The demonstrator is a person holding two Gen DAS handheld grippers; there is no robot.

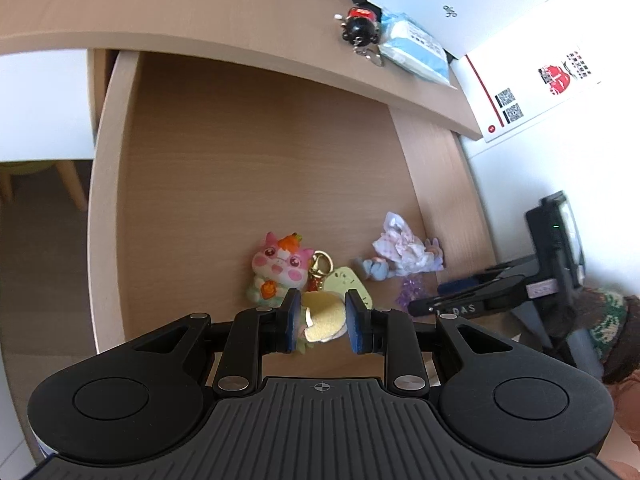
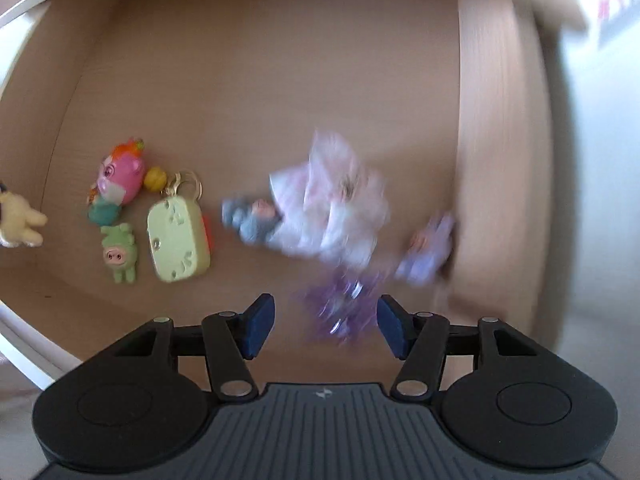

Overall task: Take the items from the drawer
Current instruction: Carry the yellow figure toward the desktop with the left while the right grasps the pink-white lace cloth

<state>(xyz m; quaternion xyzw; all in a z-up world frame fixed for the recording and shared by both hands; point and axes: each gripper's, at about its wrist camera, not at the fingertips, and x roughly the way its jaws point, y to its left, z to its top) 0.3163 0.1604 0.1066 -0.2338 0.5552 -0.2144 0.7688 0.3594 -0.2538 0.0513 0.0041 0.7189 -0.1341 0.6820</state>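
Observation:
The wooden drawer (image 1: 108, 200) stands pulled out from under the desk. My left gripper (image 1: 323, 320) is shut on a cream plush toy (image 1: 324, 318), which shows at the far left of the right wrist view (image 2: 20, 220). Behind it lie a pink cat figure (image 1: 280, 268), a pale green keychain case (image 1: 348, 280) and a doll in a pink-white dress (image 1: 400, 252). My right gripper (image 2: 326, 326) is open just over a purple trinket (image 2: 340, 308), with the blurred doll (image 2: 328, 208) beyond. A green pig (image 2: 120, 254) lies beside the case (image 2: 178, 236).
On the desk top sit a black toy keychain (image 1: 360, 28) and a blue pack (image 1: 416, 48). A white box with red print (image 1: 540, 88) lies right of the desk. The drawer's right wall (image 2: 492, 120) is close to a small lilac figure (image 2: 428, 252). A chair leg (image 1: 72, 188) stands left.

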